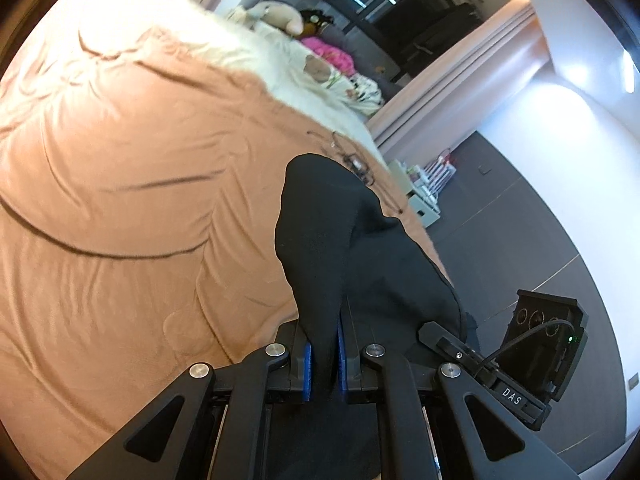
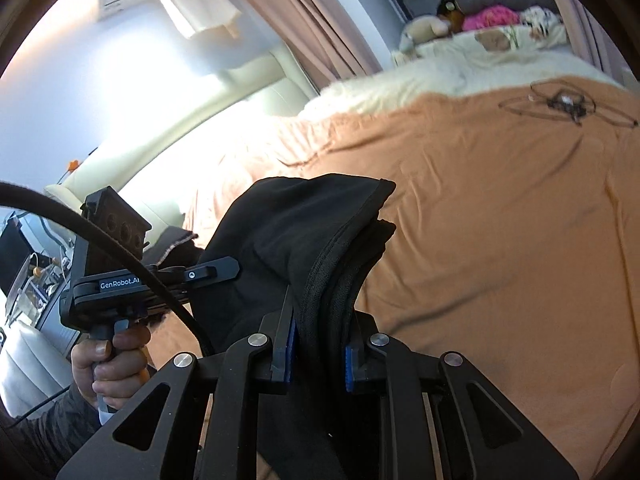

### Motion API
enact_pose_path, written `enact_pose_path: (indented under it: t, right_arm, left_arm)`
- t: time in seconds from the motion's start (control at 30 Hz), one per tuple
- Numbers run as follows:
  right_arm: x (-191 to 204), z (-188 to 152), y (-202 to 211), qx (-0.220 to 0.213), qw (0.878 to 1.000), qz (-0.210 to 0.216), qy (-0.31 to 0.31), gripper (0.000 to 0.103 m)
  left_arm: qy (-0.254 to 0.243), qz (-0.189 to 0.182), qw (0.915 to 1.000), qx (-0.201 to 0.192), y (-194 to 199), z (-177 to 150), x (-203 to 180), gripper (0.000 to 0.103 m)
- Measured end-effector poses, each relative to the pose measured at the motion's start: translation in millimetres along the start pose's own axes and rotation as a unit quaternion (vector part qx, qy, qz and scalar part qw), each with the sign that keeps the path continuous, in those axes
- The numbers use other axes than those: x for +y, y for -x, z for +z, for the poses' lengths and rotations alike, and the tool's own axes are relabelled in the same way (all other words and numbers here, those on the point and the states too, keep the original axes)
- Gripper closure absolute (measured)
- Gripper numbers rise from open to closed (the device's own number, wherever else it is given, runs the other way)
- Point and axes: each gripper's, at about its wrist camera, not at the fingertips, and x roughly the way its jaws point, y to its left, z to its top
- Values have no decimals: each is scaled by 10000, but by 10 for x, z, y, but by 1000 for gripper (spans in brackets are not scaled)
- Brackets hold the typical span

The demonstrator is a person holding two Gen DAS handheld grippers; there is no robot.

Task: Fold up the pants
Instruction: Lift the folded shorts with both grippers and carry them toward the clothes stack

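Note:
The black pants (image 1: 352,248) hang bunched between both grippers, lifted above the orange bedspread (image 1: 132,184). My left gripper (image 1: 323,360) is shut on a fold of the pants, blue pads pressed to the cloth. My right gripper (image 2: 319,356) is shut on the thick waistband end of the pants (image 2: 312,232), several layers between its pads. The other gripper shows in each view: the right one at the left wrist view's lower right (image 1: 532,360), the left one, held by a hand, at the right wrist view's left (image 2: 120,280).
The bedspread (image 2: 500,220) covers a wide bed. A cream blanket (image 2: 460,68) and stuffed toys (image 2: 424,28) lie at its far end. A tangle of dark wire (image 2: 560,102) lies on the spread. Grey floor (image 1: 540,240) and a small shelf (image 1: 424,192) are beside the bed.

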Motion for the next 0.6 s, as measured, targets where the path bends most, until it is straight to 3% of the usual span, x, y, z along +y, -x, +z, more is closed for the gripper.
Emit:
enact_pose_path:
  t: [0.27,0.6]
  right_arm:
    - [451,-76,323,-442,9981,-73,428,89]
    - [879,-179,527,-657,9948,91,773,89]
  left_arm:
    - [-246,-84,9986,-460,571,118,-265,93]
    - [-370,31,9948,-950,1312,275,-384,94]
